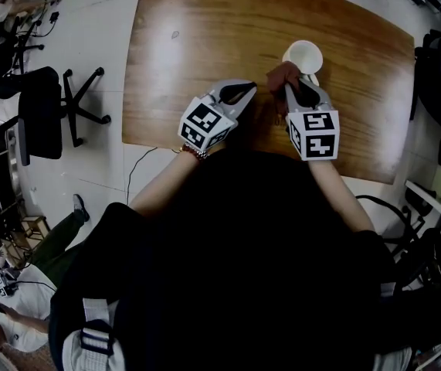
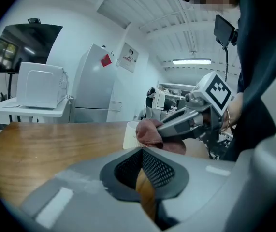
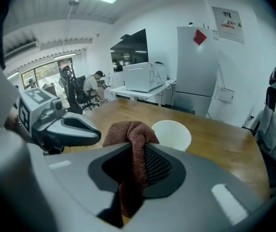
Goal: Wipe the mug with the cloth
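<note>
So right now your right tool [image 3: 137, 146] is clamped down on the cloth [image 3: 129, 129]. It's that reddish-brown one, and a fold of it is pinched between the jaws, with the rest bunched up in a lump past the tips. The white mug [image 1: 303, 56] stands upright with its mouth facing up, in the right half of the counter [image 1: 205, 37] and well in from the near edge and the right edge. The bunched cloth sits at the mug's near-left side, basically right up against it. From these views I can't tell whether it's actually touching the wall or just beside it. Your left tool [image 2: 140, 152] has its jaws closed together with only bare wood showing past them, so it isn't gripping anything. It's over the counter close to the near edge, pointing in toward the right tool, and the two sets of tips are near each other but apart. The left tool isn't on the mug, so the mug is standing on its own.
</note>
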